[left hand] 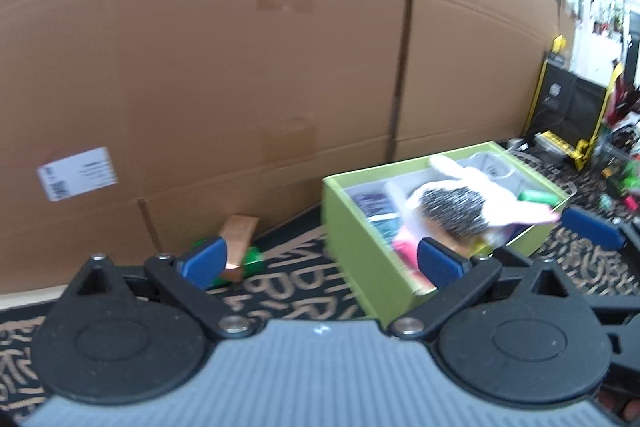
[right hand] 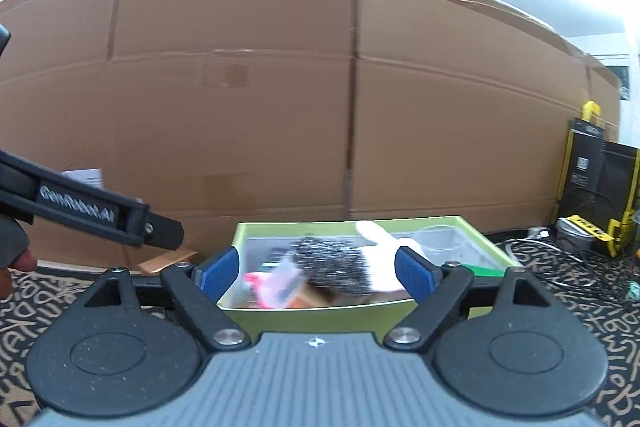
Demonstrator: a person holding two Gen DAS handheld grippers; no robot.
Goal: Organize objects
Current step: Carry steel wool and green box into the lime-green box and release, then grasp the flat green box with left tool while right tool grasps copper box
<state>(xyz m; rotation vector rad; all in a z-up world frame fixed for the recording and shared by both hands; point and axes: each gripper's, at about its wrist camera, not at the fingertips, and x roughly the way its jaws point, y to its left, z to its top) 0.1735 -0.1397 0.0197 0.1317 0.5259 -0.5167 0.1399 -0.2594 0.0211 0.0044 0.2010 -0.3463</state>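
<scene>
A lime-green open box stands on the patterned cloth, and the right wrist view shows it straight ahead. On top of the things inside lies a hairbrush with black-and-white bristles, blurred, with a white-and-pink plush piece beside it. Behind them in the box is a clear plastic cup. My left gripper is open left of the box's corner, nothing between its pads. My right gripper is open in front of the box, pads clear of the brush. A brown carton lies on a green object on the cloth to the left.
A wall of large cardboard boxes closes off the back. The black cloth with gold lettering covers the surface. Yellow-and-black equipment and cables crowd the right side. The left gripper's finger reaches in from the left.
</scene>
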